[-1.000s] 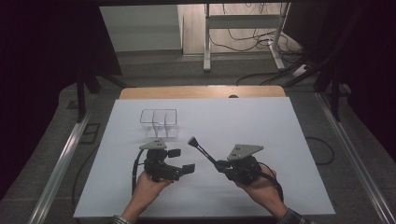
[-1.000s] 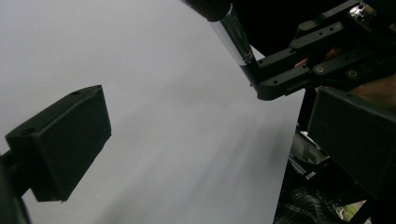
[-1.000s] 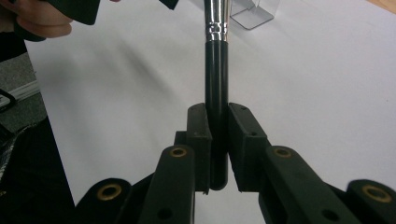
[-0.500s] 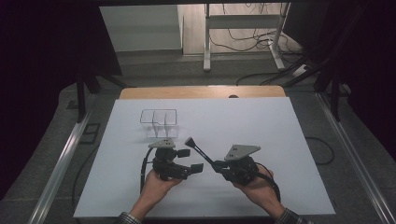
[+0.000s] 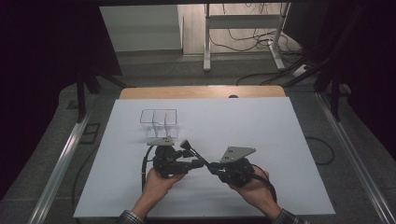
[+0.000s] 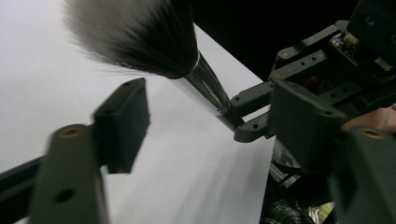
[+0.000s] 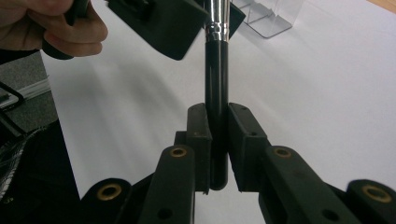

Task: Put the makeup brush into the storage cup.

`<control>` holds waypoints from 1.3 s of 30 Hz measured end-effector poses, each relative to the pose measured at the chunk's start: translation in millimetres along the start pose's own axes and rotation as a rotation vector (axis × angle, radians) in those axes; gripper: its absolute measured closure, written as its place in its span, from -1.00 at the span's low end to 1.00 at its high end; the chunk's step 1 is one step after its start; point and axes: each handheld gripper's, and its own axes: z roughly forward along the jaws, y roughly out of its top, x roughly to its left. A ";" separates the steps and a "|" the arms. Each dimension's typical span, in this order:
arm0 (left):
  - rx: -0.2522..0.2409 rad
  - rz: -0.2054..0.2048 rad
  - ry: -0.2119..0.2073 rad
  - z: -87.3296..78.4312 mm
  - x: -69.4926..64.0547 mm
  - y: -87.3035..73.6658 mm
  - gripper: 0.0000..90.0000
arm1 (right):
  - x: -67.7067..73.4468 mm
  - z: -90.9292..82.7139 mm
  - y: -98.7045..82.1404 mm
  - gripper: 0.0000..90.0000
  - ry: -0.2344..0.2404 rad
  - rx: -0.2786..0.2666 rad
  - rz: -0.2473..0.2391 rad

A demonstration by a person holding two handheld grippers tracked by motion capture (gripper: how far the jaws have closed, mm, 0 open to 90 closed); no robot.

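Gripping a makeup brush (image 7: pixel 216 88) by the lower end of its black handle, the right gripper (image 7: pixel 217 140) is pinching it firmly near the front edge of the white table (image 5: pixel 289 140), bristles pointing toward the left gripper (image 5: pixel 189 161). The left gripper's jaws have just been closing and are standing part-spread on either side of the brush (image 6: pixel 140 32) by its metal collar, pads not pressing it. A clear plastic organizer (image 5: pixel 159 122) is sitting behind the left gripper, toward the table's left edge.
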 end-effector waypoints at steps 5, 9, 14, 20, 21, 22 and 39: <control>0.011 -0.003 -0.017 -0.8 0.4 0.3 0.08 | 0.8 1.3 -0.1 0.75 0.003 0.000 -0.006; 0.014 -0.014 -0.032 -1.0 0.9 -0.2 0.27 | 1.2 2.3 -0.2 0.75 0.005 0.003 -0.009; -0.012 -0.077 -0.097 -3.4 5.1 -1.6 0.63 | 1.8 4.4 -0.7 0.75 0.016 0.009 -0.017; 0.007 -0.065 -0.101 -4.9 1.0 0.9 0.72 | 2.4 5.5 -0.2 0.72 0.037 0.012 -0.020; 0.012 -0.053 -0.090 -4.6 -0.6 1.1 0.72 | 1.8 5.7 -0.3 0.69 0.041 0.017 -0.014; 0.018 -0.044 -0.084 -4.6 -1.2 1.4 0.72 | 1.1 6.0 -1.1 0.58 0.031 0.018 -0.010; 0.041 0.018 0.006 -5.7 -5.9 1.9 0.72 | -7.4 12.1 -7.4 -0.44 0.040 0.042 0.034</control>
